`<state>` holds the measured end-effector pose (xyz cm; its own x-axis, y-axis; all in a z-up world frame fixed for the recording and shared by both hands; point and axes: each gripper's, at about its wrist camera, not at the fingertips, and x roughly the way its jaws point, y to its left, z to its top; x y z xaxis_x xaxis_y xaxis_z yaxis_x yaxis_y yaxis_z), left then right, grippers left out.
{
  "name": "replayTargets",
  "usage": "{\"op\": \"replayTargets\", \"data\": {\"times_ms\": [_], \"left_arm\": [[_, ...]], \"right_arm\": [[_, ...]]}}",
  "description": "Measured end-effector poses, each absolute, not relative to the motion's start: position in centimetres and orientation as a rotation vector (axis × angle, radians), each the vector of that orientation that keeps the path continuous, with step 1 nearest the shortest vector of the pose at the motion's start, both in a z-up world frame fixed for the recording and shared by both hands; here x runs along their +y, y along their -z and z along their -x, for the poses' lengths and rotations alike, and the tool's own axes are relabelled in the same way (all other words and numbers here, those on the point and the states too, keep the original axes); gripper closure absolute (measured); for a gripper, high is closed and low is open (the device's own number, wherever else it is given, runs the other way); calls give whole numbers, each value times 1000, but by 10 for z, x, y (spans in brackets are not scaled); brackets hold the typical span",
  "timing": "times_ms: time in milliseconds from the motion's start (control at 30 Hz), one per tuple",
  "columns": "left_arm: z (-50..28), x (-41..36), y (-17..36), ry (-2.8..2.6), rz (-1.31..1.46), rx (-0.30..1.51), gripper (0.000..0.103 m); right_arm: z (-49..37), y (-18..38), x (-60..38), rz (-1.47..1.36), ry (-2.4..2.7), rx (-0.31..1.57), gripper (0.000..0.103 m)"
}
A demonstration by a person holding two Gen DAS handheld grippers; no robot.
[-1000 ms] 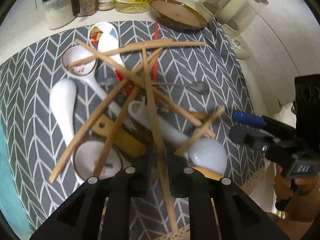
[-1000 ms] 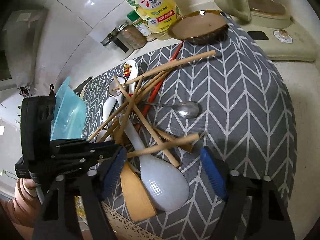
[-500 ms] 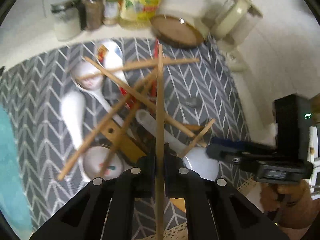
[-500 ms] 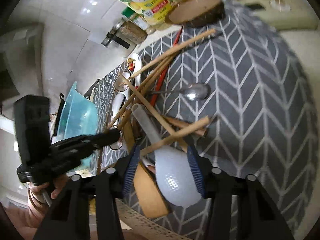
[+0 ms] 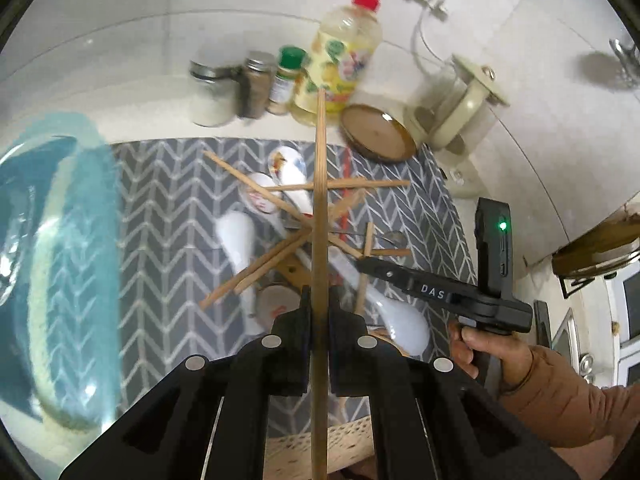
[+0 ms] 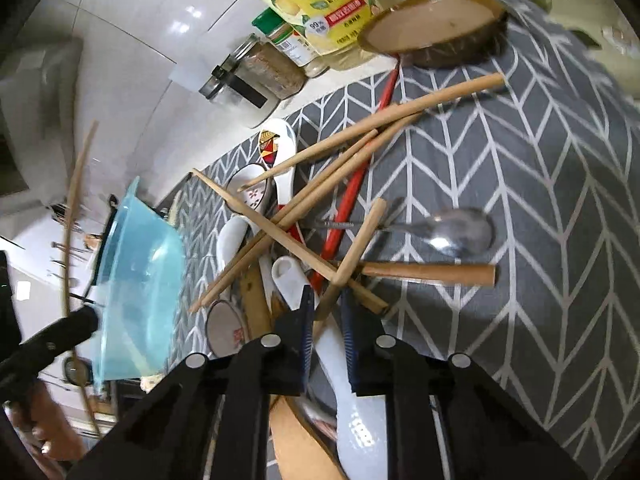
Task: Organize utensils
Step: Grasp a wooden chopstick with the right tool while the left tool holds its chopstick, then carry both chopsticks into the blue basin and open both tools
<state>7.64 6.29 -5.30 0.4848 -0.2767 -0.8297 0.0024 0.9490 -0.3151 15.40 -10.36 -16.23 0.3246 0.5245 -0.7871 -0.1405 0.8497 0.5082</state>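
Between the jaws of the left gripper (image 5: 319, 312) a single wooden chopstick (image 5: 320, 208) is pinched, the pads clenched on its shaft well short of either end; its long axis runs straight ahead along the fingers, one end reaching far out over the pile and the other trailing back beneath the gripper body. In the right wrist view the same stick is seen raised clear of the grey chevron mat (image 6: 540, 184), standing beside the translucent blue bowl (image 6: 140, 280) at the mat's edge. The jaws of the right gripper (image 6: 326, 308) are closing on a second wooden chopstick (image 6: 356, 252), which lies between the blue pads; its axis slants away and up to the right from the jaws, across another stick and beside the handle of a white rice paddle (image 6: 348, 380). Whether the pads already press on it cannot be told for certain, though almost no gap is left. Beyond the jaws the rest of the heap is spread on the mat: more crossed chopsticks, a red chopstick (image 6: 352, 192), a metal spoon (image 6: 460, 232), white ceramic soup spoons (image 6: 280, 160) and a wooden spatula (image 6: 300, 440). The bowl lies nearer to the left gripper, so the raised stick is judged likely to be carried there first. Further out on the counter (image 5: 120, 92) stand spice jars and a yellow bottle.
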Motion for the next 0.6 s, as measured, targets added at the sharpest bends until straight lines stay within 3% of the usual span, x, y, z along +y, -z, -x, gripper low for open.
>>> {"op": "replayTargets", "data": {"times_ms": [300, 600], "left_arm": [[-36, 133, 19, 69, 351, 951, 96], [-12, 221, 7, -65, 345, 924, 95]], "right_arm": [[-143, 114, -103, -503, -476, 1051, 96], [-151, 9, -9, -500, -710, 845, 96]]}}
